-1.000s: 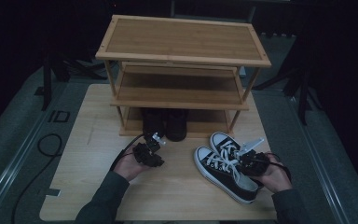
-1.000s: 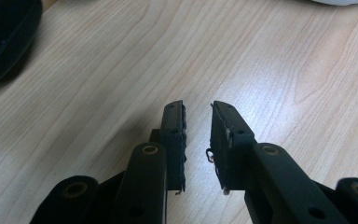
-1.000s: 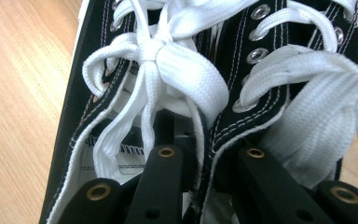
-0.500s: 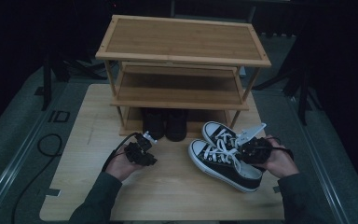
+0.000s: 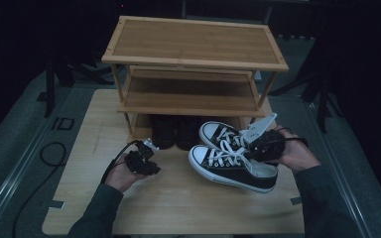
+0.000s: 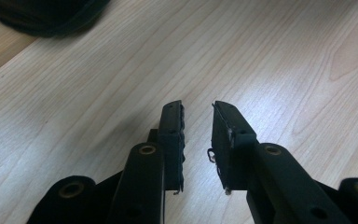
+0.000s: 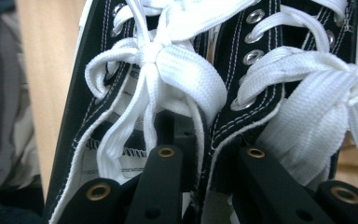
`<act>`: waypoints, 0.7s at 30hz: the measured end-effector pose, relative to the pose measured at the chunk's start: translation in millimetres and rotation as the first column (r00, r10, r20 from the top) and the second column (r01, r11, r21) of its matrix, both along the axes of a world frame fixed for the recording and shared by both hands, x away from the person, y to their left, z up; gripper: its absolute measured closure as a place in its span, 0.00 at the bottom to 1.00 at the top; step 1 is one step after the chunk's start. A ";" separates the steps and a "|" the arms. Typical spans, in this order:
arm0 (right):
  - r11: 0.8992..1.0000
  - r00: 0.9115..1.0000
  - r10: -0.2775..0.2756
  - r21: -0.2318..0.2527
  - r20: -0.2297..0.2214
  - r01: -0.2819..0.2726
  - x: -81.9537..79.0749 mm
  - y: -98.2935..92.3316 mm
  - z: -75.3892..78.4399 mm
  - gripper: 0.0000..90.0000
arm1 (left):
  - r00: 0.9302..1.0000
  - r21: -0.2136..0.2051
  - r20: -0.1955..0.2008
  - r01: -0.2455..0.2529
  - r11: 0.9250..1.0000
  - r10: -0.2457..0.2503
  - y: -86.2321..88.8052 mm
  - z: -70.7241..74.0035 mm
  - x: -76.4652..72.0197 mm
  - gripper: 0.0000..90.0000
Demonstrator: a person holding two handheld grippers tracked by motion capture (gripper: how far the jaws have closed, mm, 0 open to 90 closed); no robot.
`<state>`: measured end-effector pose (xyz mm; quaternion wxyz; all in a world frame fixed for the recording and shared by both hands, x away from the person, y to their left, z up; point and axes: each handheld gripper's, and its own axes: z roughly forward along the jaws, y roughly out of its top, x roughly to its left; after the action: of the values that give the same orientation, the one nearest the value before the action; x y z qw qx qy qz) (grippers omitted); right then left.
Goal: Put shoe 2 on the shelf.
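A pair of black canvas sneakers with white laces [image 5: 228, 166] hangs tilted just above the wooden table [image 5: 94, 139], toes toward the left. My right gripper [image 5: 258, 148] is shut on them. In the right gripper view its jaws [image 7: 205, 135] reach into both shoes and pinch the two inner walls together, between the left sneaker [image 7: 98, 79] and the right sneaker [image 7: 270, 42]. My left gripper [image 5: 149, 148] hovers low over the bare table left of the pair. In the left gripper view it [image 6: 198, 107] is open with nothing between its jaws.
A three-level bamboo shoe rack [image 5: 193, 49] stands at the back of the table. A pair of dark shoes [image 5: 173, 131] sits under its lowest shelf, and one dark toe [image 6: 42, 16] shows ahead of the left gripper. A cable [image 5: 49, 153] lies on the floor at left.
My right gripper has lifted the sneakers and carried them away from the front edge toward the rack. My left hand has shifted a little to the left, jaws unchanged.
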<state>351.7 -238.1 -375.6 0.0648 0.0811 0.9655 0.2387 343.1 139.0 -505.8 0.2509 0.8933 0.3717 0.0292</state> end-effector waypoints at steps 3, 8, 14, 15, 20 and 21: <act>0.999 0.999 0.038 0.008 -0.001 -0.038 -2.0 7.2 9.2 0.93 | 1.000 -0.005 0.000 -0.013 1.000 0.013 2.0 0.1 -0.6 0.82; 0.995 0.996 0.093 0.030 0.010 -0.093 -4.9 20.1 29.0 0.93 | 1.000 -0.008 0.005 -0.021 1.000 0.021 5.8 1.2 -1.1 0.82; 0.994 0.994 0.093 0.047 0.053 -0.096 5.5 32.7 53.7 0.93 | 1.000 -0.011 0.005 -0.022 1.000 0.022 6.7 1.9 -1.8 0.82; 0.994 0.994 0.093 0.047 0.053 -0.096 5.5 32.7 53.7 0.93 | 1.000 -0.011 0.005 -0.022 1.000 0.022 6.7 1.9 -1.8 0.82; 0.998 0.998 0.019 0.064 0.062 -0.023 31.9 42.0 66.1 0.93 | 1.000 -0.018 0.008 -0.025 1.000 0.025 9.9 4.8 -1.2 0.82; 0.998 0.998 0.003 0.063 0.066 -0.007 36.2 44.3 67.0 0.93 | 1.000 -0.018 0.008 -0.025 1.000 0.026 10.3 5.0 -1.1 0.82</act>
<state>387.9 -193.7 -308.6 0.0935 0.0729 0.9551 0.2717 342.0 149.3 -500.8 0.2600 0.8861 0.3822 0.0329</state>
